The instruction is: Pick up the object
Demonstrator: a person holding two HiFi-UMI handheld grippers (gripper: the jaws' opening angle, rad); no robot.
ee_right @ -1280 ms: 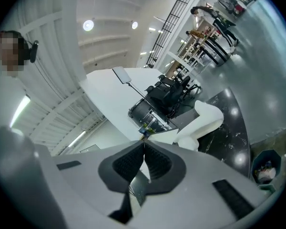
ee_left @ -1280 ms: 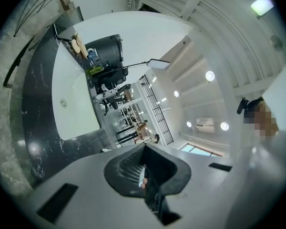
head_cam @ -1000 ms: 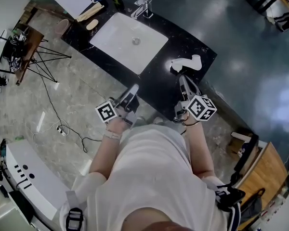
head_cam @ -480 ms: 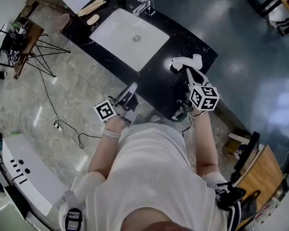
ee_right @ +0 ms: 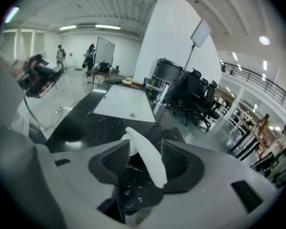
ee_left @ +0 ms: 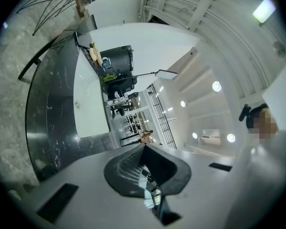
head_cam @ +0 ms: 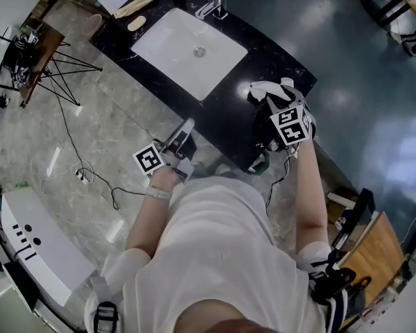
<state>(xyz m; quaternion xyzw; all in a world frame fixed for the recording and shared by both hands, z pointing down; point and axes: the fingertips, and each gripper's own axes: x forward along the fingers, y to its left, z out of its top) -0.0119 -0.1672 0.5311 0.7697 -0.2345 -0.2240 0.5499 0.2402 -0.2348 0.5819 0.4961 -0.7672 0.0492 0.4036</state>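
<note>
White object (ee_right: 144, 162), inside right hand-held gripper (ee_right: 147, 155), opening

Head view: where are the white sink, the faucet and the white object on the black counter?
white sink (head_cam: 168, 41), head view, bare floor of the basin.
faucet (head_cam: 215, 4), head view, its metal body.
white object (head_cam: 265, 90), head view, its left end, clear of the gripper.

Black marble counter (head_cam: 229, 116) w/ white basin (head_cam: 173, 47), grey marble floor (head_cam: 90, 130), ceiling strip lights (ee_right: 107, 27)
</note>
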